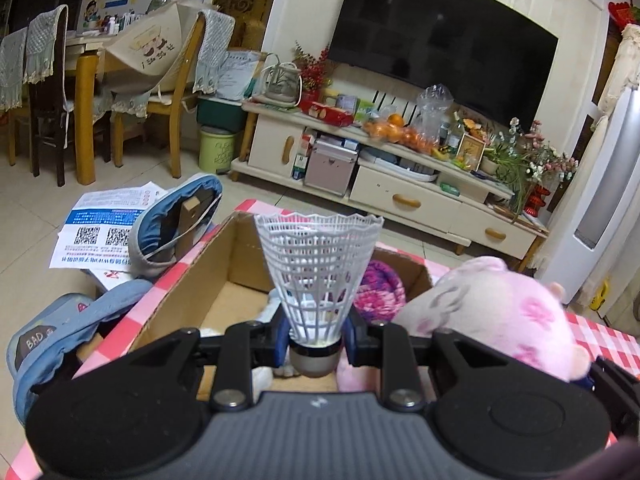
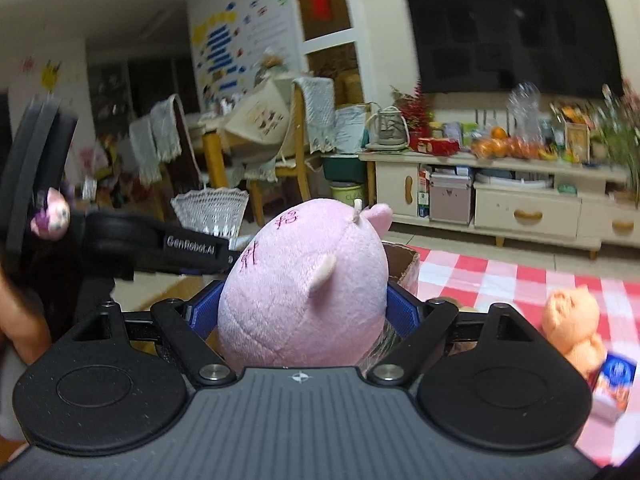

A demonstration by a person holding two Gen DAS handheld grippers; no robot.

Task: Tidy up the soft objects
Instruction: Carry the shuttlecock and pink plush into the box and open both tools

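My left gripper (image 1: 316, 338) is shut on the base of a white plastic shuttlecock (image 1: 318, 276), its skirt pointing up, over an open cardboard box (image 1: 224, 264). Inside the box lies a purple-pink knitted item (image 1: 380, 290). My right gripper (image 2: 302, 312) is shut on a round pink plush pig (image 2: 304, 284) with red writing on it. The pig (image 1: 500, 312) also shows at the right of the left wrist view, beside the box. In the right wrist view the left gripper's body (image 2: 160, 248) and the shuttlecock skirt (image 2: 210, 210) appear to the left of the pig.
The box stands on a red-and-white checked cloth (image 2: 500, 276). A small orange plush (image 2: 572, 328) and a blue-orange carton (image 2: 612, 384) lie on the cloth at right. Blue fabric items (image 1: 176, 220) and printed papers (image 1: 104, 224) lie left of the box. A TV cabinet (image 1: 400, 184) stands behind.
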